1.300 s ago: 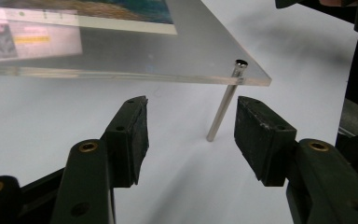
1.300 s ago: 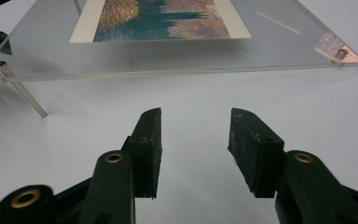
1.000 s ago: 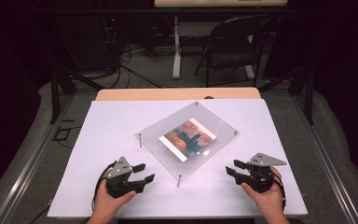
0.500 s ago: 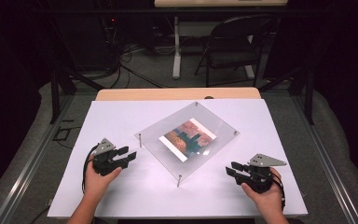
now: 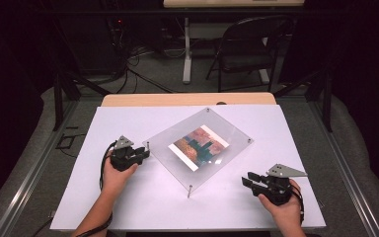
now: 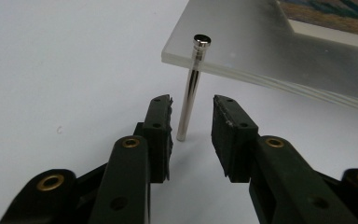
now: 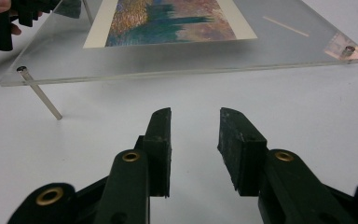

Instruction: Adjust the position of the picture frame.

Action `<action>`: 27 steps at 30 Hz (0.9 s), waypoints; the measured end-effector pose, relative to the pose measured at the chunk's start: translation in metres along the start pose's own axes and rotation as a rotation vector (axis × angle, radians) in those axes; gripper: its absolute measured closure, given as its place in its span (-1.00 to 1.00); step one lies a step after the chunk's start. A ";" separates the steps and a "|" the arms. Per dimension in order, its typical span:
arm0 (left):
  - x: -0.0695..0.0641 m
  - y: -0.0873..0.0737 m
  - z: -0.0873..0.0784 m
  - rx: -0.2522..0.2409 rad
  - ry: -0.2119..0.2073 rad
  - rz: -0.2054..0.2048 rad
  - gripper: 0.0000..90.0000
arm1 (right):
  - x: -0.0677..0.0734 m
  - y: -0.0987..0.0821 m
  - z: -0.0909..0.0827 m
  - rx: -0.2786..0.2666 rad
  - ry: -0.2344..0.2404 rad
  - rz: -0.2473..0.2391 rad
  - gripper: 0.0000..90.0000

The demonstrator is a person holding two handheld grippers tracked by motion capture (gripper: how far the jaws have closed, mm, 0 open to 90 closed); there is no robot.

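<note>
The clear frame (image 5: pixel 197 148) with a picture inside stands on thin metal legs in the middle of the white table (image 5: pixel 128 207). The left gripper (image 6: pixel 191 121) has just been closing its jaws around the leg (image 6: pixel 190 100) at the frame's left corner; the leg is between the pads, but a gap remains on each side, so nothing is held yet. The right gripper (image 7: pixel 195 126) rests half open and empty near the front leg (image 7: pixel 41 95). I think a crooked squeeze can tilt this thin leg, and the frame may slide or drop.
</note>
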State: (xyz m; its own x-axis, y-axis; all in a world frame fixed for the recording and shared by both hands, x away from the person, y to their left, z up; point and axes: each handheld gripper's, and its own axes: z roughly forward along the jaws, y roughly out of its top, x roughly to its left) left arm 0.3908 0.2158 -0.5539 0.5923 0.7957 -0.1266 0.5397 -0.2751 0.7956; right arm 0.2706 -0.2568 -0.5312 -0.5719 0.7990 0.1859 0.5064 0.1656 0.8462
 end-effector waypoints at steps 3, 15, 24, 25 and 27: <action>0.001 0.001 0.005 -0.003 -0.010 0.001 0.57 | 0.000 -0.001 -0.001 0.002 -0.003 -0.003 0.43; 0.003 0.005 0.017 0.005 -0.015 -0.009 0.80 | 0.004 -0.007 -0.010 -0.002 -0.027 0.012 0.42; 0.000 0.008 0.016 0.008 0.004 0.008 0.87 | 0.017 -0.010 -0.009 -0.005 0.020 0.030 0.42; -0.001 0.009 0.015 0.013 0.004 0.010 0.87 | 0.020 -0.010 -0.007 0.003 0.034 0.022 0.44; -0.002 0.009 0.013 0.006 -0.002 0.003 0.87 | 0.027 -0.010 -0.003 0.018 0.059 0.002 0.47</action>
State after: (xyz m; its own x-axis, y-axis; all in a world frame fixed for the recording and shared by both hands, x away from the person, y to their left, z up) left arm 0.4018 0.2046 -0.5539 0.5952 0.7937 -0.1252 0.5413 -0.2809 0.7925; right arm 0.2482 -0.2380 -0.5334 -0.6076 0.7638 0.2177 0.5194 0.1747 0.8365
